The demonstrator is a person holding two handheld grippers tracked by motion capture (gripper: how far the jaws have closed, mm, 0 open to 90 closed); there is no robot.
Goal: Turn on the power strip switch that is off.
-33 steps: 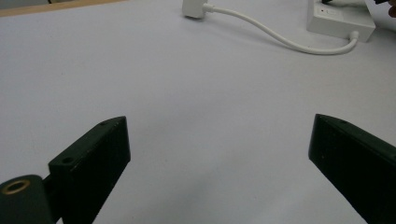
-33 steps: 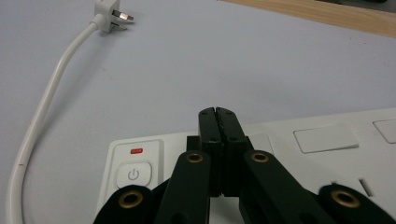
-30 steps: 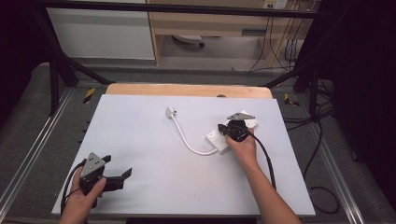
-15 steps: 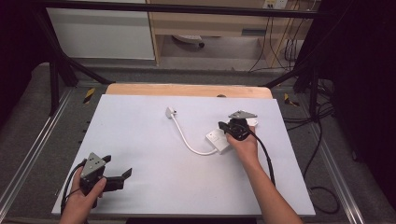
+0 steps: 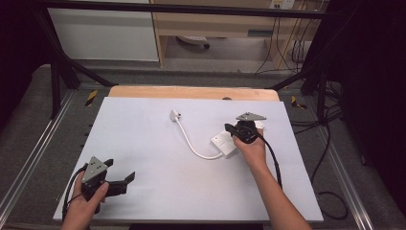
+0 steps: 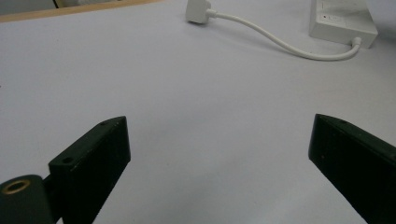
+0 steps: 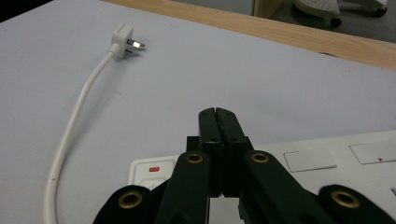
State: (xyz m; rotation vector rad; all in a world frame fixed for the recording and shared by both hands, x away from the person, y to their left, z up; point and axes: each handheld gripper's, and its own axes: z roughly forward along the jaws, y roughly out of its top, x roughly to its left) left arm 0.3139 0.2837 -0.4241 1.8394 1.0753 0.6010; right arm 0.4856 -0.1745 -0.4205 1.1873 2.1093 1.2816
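High view: white table (image 5: 158, 158), wooden strip along its far edge. Power strip (image 5: 224, 143) lies right of centre, its far end hidden under the right gripper (image 5: 234, 129) and the right hand (image 5: 251, 148). Its cord (image 5: 189, 141) curves away toward the far left and ends in the plug (image 5: 175, 115), lying free on bare board. Left gripper (image 5: 117, 179) sits near the front left corner in the left hand (image 5: 88, 201), jaws spread, nothing between them. Wide bare table between the two grippers.

Left gripper view: both jaws cut off by the frame bottom, far apart over bare table. Plug (image 6: 197, 10) and cord (image 6: 280, 43) at top, strip (image 6: 343, 23) clipped by the top right edge.

Right gripper view: jaws pressed together, tips over the strip's (image 7: 322, 158) near end, possibly touching it, hard to tell. Red switch (image 7: 153, 169) partly hidden by the linkage. Plug (image 7: 126, 41) with prongs visible, well apart at upper left.
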